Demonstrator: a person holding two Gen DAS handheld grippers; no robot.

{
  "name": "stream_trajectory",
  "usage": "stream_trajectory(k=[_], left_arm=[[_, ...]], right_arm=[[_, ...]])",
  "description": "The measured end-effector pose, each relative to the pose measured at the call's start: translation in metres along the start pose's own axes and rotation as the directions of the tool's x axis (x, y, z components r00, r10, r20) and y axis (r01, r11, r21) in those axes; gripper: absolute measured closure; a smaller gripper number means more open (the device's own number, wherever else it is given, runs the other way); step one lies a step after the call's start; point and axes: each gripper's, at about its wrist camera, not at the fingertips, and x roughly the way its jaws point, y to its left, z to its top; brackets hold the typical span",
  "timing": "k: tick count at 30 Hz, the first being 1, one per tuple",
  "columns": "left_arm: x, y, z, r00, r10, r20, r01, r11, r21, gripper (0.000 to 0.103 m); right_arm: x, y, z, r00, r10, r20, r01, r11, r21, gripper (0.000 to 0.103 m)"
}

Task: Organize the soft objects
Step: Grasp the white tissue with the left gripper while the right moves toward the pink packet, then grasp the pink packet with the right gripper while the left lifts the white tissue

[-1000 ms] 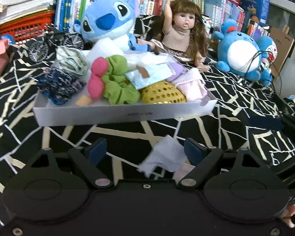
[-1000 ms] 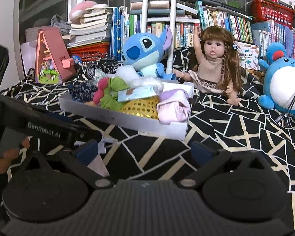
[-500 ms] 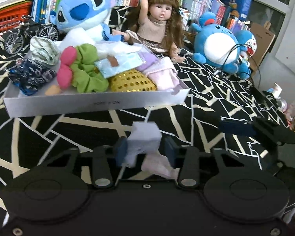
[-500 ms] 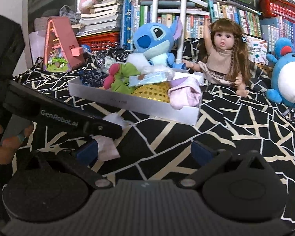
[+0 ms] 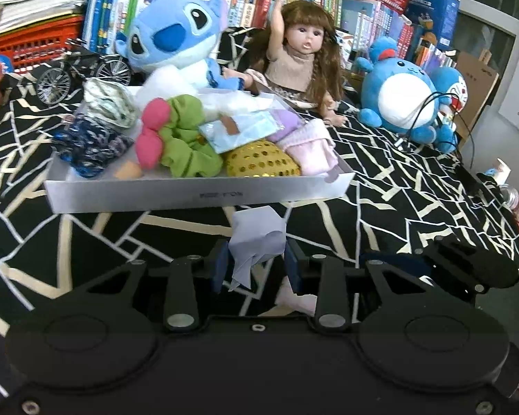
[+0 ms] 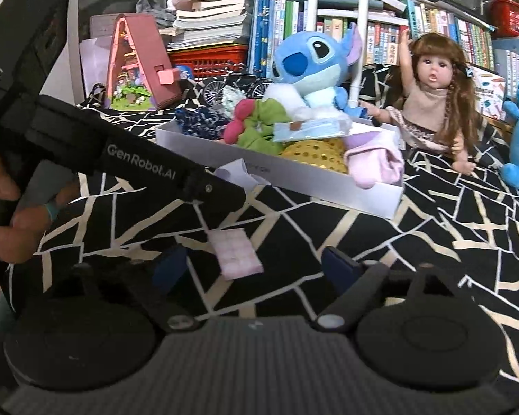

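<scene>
My left gripper [image 5: 256, 264] is shut on a pale lavender cloth [image 5: 257, 235], held just above the black patterned blanket, in front of the white tray [image 5: 197, 195]. The tray holds several soft things, among them a green scrunchie [image 5: 187, 145] and a gold sequinned pouch [image 5: 261, 164]. In the right wrist view the left gripper [image 6: 225, 192] reaches in from the left with the pale cloth [image 6: 237, 173]. A pink quilted cloth [image 6: 237, 252] lies flat on the blanket between the jaws of my right gripper [image 6: 256, 268], which are closing; the pads do not touch it.
Behind the tray [image 6: 328, 183] sit a blue plush alien [image 5: 176, 41], a doll [image 5: 304, 65] and a round blue plush [image 5: 401, 100] with cables. A toy bicycle [image 5: 83, 72], a pink toy house [image 6: 138, 65] and bookshelves stand at the back. A person's hand [image 6: 14, 214] holds the left gripper.
The left jaws closed on the pale cloth and raised it off the blanket. The right gripper moved in over the pink quilted cloth and its jaws narrowed.
</scene>
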Motion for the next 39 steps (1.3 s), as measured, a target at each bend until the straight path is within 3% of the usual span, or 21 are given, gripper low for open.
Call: stream_trajectory(k=[7,14,18,21,25,29,32,34,36,39], left_arm=[[-0.018,0.009,-0.005,0.998,0.060,0.012,-0.060,0.998,-0.004,0.070],[-0.030,0.018,-0.017,0.997,0.077,-0.014,-0.077,0.997,-0.013,0.070],[-0.032,0.020,-0.024,0.996,0.089,-0.026,-0.089,0.996,-0.008,0.069],[-0.032,0.020,-0.029,0.994,0.105,-0.028,-0.105,0.994,-0.003,0.057],[-0.037,0.020,-0.033,0.991,0.135,-0.016,-0.135,0.991,0.005,0.043],[-0.044,0.022,-0.033,0.991,0.132,0.021,-0.132,0.991,-0.025,0.031],[-0.045,0.023,-0.030,0.991,0.126,0.052,-0.123,0.991,-0.055,0.036],[-0.042,0.023,-0.028,0.992,0.113,0.051,-0.110,0.992,-0.066,0.057],[-0.037,0.023,-0.026,0.994,0.095,0.045,-0.091,0.993,-0.076,0.067],[-0.029,0.026,-0.025,0.998,0.068,0.005,-0.067,0.991,-0.112,0.068]], right_arm=[[0.004,0.007,0.000,1.000,-0.006,-0.018,0.006,1.000,-0.020,0.034],[0.001,-0.005,0.001,0.995,-0.094,-0.034,0.093,0.995,-0.019,0.035],[0.000,-0.017,0.001,0.980,-0.191,-0.052,0.191,0.982,-0.006,0.035],[-0.001,-0.024,0.003,0.965,-0.257,-0.053,0.258,0.966,0.015,0.035],[-0.009,-0.025,0.005,0.979,-0.205,-0.019,0.205,0.978,0.046,0.033],[-0.008,-0.013,0.007,0.989,-0.149,0.001,0.149,0.988,0.041,0.024],[-0.002,-0.003,0.008,0.989,-0.149,-0.001,0.149,0.988,0.027,0.024],[0.002,0.001,0.007,0.991,-0.135,-0.010,0.135,0.990,0.031,0.024],[0.004,0.004,0.007,0.992,-0.128,-0.015,0.129,0.991,0.036,0.024],[0.007,0.008,0.007,0.992,-0.124,-0.016,0.125,0.992,0.036,0.024]])
